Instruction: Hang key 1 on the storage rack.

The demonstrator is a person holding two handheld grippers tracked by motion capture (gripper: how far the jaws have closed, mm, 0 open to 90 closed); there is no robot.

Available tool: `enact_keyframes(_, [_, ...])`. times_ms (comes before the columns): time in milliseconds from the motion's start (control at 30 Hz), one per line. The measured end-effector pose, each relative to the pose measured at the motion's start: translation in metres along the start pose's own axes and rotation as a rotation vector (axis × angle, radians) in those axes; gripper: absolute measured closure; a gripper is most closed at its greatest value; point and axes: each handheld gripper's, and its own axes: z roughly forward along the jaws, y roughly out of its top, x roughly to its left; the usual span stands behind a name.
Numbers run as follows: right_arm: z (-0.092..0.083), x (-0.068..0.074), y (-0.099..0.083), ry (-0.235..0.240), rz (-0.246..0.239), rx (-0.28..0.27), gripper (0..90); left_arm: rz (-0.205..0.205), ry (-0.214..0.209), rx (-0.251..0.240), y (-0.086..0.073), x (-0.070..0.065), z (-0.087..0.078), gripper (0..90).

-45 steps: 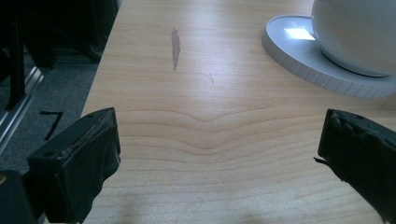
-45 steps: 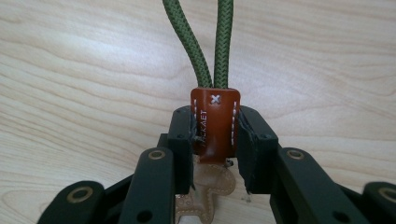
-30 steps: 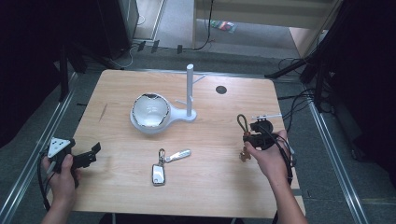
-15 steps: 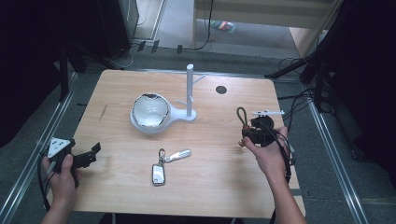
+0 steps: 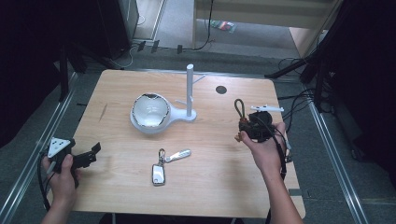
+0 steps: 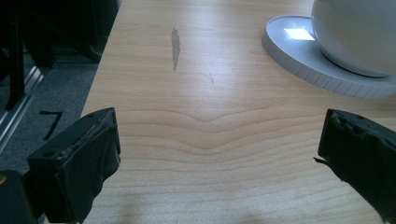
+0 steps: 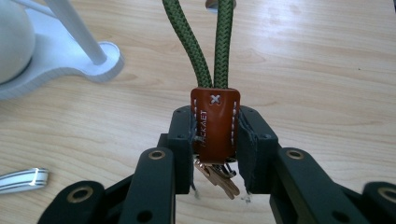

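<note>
My right gripper (image 5: 247, 127) is over the table's right side, shut on a keychain's brown leather tab (image 7: 215, 123). The tab's green cord loop (image 5: 239, 109) stands up from the jaws, and a copper key (image 7: 219, 177) hangs below it. The right gripper view shows both pads pressed against the tab's sides. A white stand (image 5: 190, 88) with a tall pole and side pegs rises at the table's middle, left of that gripper. At the near left corner my left gripper (image 5: 93, 151) is open with nothing between its jaws.
A white bowl (image 5: 150, 111) sits on the stand's round base. A car key fob (image 5: 159, 173) on a ring with a silver tag (image 5: 180, 155) lies at the front middle of the wooden table (image 5: 215, 186). A dark round hole (image 5: 221, 89) marks the far side.
My right hand has shifted slightly up and left with the keychain still in its jaws. The left hand has stayed where it was.
</note>
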Motion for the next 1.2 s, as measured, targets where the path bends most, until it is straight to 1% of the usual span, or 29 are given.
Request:
enact_keyframes(100, [0.001, 0.002, 0.002, 0.001, 0.004, -0.02, 70.1, -0.001, -0.001, -0.001, 0.0, 0.0, 0.0, 0.0])
enact_keyframes(167, [0.001, 0.004, 0.003, 0.001, -0.004, -0.04, 70.1, 0.0, -0.001, 0.0, 0.0, 0.0, 0.0, 0.0])
enact_keyframes(367, [0.001, 0.01, 0.007, 0.007, -0.013, -0.077, 69.9, -0.001, -0.001, 0.0, 0.0, 0.0, 0.0, 0.0])
enact_keyframes(567, [0.002, 0.018, 0.013, 0.007, -0.023, -0.104, 69.7, -0.001, -0.003, -0.001, 0.0, 0.0, 0.0, 0.0])
enact_keyframes(833, [0.004, 0.028, 0.021, 0.015, -0.031, -0.162, 69.6, -0.001, -0.003, -0.001, 0.0, 0.0, 0.0, 0.0])
enact_keyframes(1100, [0.011, 0.038, 0.027, 0.016, -0.047, -0.187, 69.4, -0.001, -0.004, 0.0, 0.0, 0.0, 0.0, 0.0])
enact_keyframes(1200, [0.012, 0.04, 0.029, 0.024, -0.054, -0.203, 69.4, -0.001, -0.004, -0.001, 0.0, 0.0, 0.0, 0.0])
